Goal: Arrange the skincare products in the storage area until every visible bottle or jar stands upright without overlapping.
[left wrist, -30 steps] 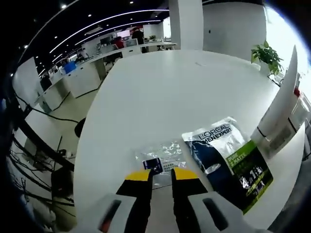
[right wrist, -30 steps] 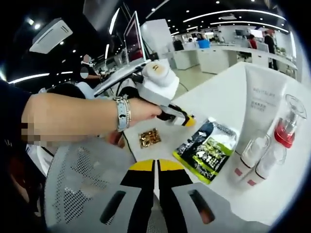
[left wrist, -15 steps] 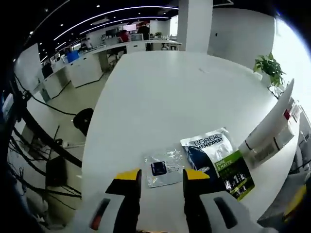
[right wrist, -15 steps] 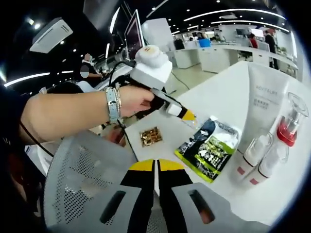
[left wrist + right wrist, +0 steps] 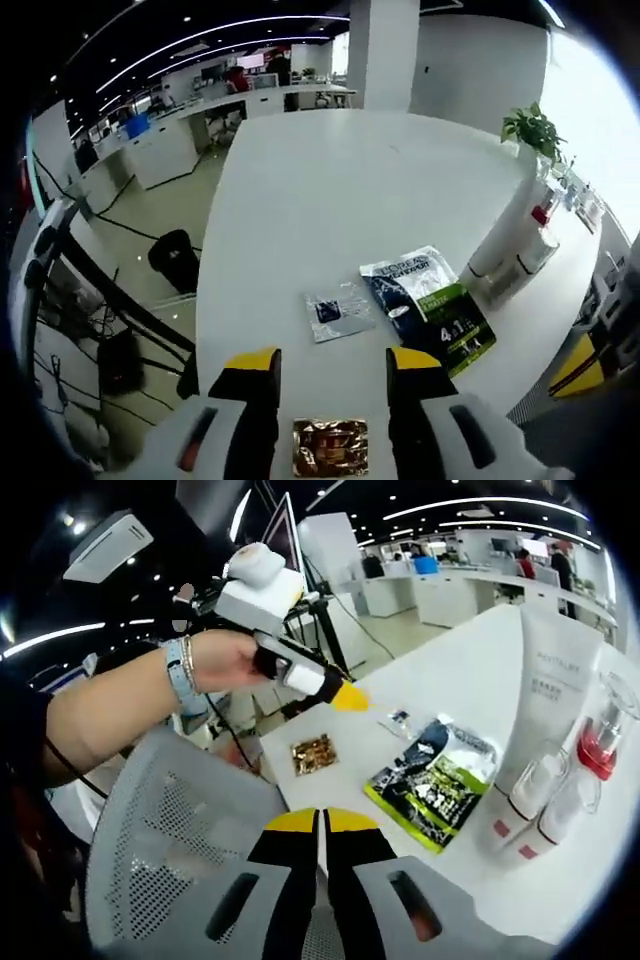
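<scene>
Skincare products cluster at one end of the white tabletop (image 5: 330, 190): a tall white tube (image 5: 548, 695) stands upright, with a red-collared clear bottle (image 5: 597, 742) and two small pump bottles (image 5: 530, 792) just beside it, all close to the tabletop's rim. Flat next to them lie the green-and-black sachet (image 5: 428, 308), a small clear sachet (image 5: 336, 312) beside it, and a gold foil packet (image 5: 329, 446) near the closest edge — between the left gripper's (image 5: 329, 362) fingers in the left gripper view. Beyond the sachets the tabletop is bare and wide out to its far curved edge. The left gripper's fingers stand wide apart, holding nothing; the right gripper's (image 5: 321, 822) fingers are pressed together, empty, over a mesh chair back (image 5: 180, 850). Since a second ago the left gripper has lifted up and back off the tabletop and spread its fingers — the products themselves lie as before.
</scene>
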